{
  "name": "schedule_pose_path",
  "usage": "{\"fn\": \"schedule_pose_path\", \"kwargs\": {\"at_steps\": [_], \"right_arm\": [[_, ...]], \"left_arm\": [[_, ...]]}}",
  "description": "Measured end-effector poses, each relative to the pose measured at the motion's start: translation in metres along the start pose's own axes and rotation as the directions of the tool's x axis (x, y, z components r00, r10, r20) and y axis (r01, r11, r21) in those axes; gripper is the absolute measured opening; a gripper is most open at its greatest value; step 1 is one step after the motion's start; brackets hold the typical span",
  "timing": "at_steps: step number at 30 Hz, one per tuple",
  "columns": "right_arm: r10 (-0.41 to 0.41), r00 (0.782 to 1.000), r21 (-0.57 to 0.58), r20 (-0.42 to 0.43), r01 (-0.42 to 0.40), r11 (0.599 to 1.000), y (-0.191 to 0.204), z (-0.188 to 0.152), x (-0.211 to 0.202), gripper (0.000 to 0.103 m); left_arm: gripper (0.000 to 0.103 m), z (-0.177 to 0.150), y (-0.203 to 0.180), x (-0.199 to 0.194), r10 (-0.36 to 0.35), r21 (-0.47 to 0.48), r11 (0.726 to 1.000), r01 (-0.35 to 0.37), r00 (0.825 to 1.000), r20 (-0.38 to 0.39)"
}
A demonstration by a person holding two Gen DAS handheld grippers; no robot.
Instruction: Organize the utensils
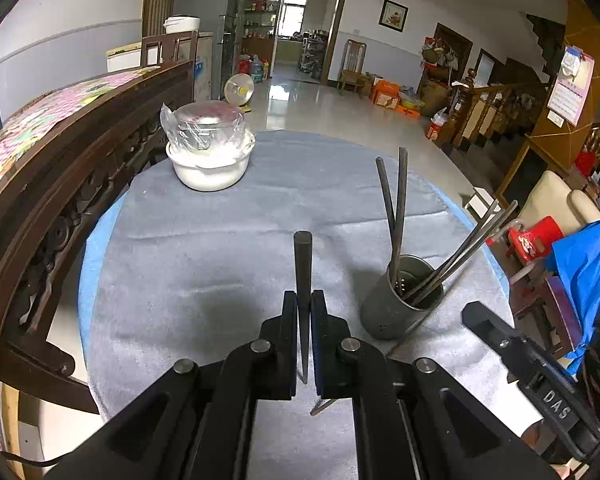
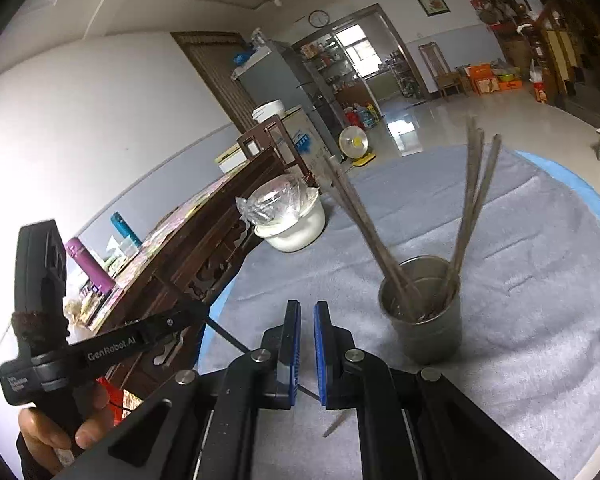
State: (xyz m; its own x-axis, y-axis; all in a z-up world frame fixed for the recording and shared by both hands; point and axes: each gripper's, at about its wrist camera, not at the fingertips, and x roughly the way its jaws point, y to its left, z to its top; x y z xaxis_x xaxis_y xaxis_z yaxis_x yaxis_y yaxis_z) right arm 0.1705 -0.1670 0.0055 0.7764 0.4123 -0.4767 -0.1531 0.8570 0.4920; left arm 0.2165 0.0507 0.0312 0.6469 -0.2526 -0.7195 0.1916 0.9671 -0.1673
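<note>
From my feed, the cup (image 1: 400,304) sits right on the table (image 1: 220,240), chopsticks (image 1: 396,204) inside, bowl (image 1: 210,164) far left behind.

Both wrist views over holder (image 1: 404,300)

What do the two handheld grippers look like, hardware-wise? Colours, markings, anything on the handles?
Both are matte black linkage frames with round silver pivot pins. The right gripper has blue ribbed pads. The left gripper carries white "GenRobot.AI" lettering on its arm, seen from the right wrist view, plus a brown fuzzy band on its handle. "DAS" is embossed on the right one's body.
</note>
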Motion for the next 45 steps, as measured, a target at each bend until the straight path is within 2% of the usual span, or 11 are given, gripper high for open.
{"fn": "schedule_pose_path", "kwargs": {"at_steps": [5, 9, 14, 21, 24, 26, 30, 34, 40, 42, 45], "right_arm": [[-0.005, 1.0, -0.003, -0.009, 0.004, 1.0, 0.002, -0.001, 0.0, 0.008], [-0.013, 0.997, 0.099, -0.077, 0.021, 0.995, -0.027, -0.003, -0.001, 0.01], [-0.112, 0.974, 0.276, -0.198, 0.165, 0.947, -0.091, -0.021, -0.009, 0.013], [-0.23, 0.911, 0.448, -0.341, 0.373, 0.813, -0.16, -0.039, -0.011, 0.034], [-0.274, 0.874, 0.432, -0.401, 0.444, 0.784, -0.165, -0.041, 0.005, 0.034], [-0.274, 0.863, 0.442, -0.425, 0.462, 0.769, -0.167, -0.043, 0.018, 0.034], [-0.355, 0.826, 0.412, -0.438, 0.535, 0.737, -0.166, -0.044, 0.037, 0.034], [-0.41, 0.761, 0.389, -0.502, 0.623, 0.679, -0.171, -0.05, 0.056, 0.032], [-0.528, 0.691, 0.305, -0.494, 0.707, 0.638, -0.165, -0.04, 0.071, 0.032], [-0.551, 0.676, 0.278, -0.488, 0.72, 0.636, -0.163, -0.038, 0.077, 0.032], [-0.592, 0.656, 0.208, -0.468, 0.733, 0.648, -0.159, -0.038, 0.082, 0.017]], "left_arm": [[0.007, 0.0, 0.005, -0.001, -0.005, -0.01, 1.0, 0.005, 1.0, -0.005], [0.007, -0.002, 0.005, -0.002, -0.013, -0.009, 1.0, 0.013, 1.0, -0.006], [0.006, -0.004, 0.003, -0.003, -0.03, -0.002, 1.0, 0.03, 1.0, -0.006], [0.006, -0.007, 0.001, -0.003, -0.048, 0.004, 0.999, 0.048, 0.999, -0.002], [0.007, -0.01, 0.002, -0.006, -0.051, 0.006, 0.999, 0.051, 0.999, 0.001], [0.007, -0.012, 0.003, -0.009, -0.057, 0.005, 0.998, 0.057, 0.998, 0.002], [0.006, -0.017, 0.007, -0.011, -0.069, 0.004, 0.998, 0.069, 0.998, -0.001], [0.006, -0.018, 0.013, -0.012, -0.082, -0.002, 0.997, 0.082, 0.997, -0.001], [0.006, -0.019, 0.018, -0.011, -0.087, -0.005, 0.996, 0.087, 0.996, 0.002], [0.007, -0.018, 0.019, -0.011, -0.09, -0.007, 0.996, 0.09, 0.996, 0.001], [0.007, -0.018, 0.02, -0.011, -0.091, -0.009, 0.996, 0.091, 0.996, 0.0]]}}
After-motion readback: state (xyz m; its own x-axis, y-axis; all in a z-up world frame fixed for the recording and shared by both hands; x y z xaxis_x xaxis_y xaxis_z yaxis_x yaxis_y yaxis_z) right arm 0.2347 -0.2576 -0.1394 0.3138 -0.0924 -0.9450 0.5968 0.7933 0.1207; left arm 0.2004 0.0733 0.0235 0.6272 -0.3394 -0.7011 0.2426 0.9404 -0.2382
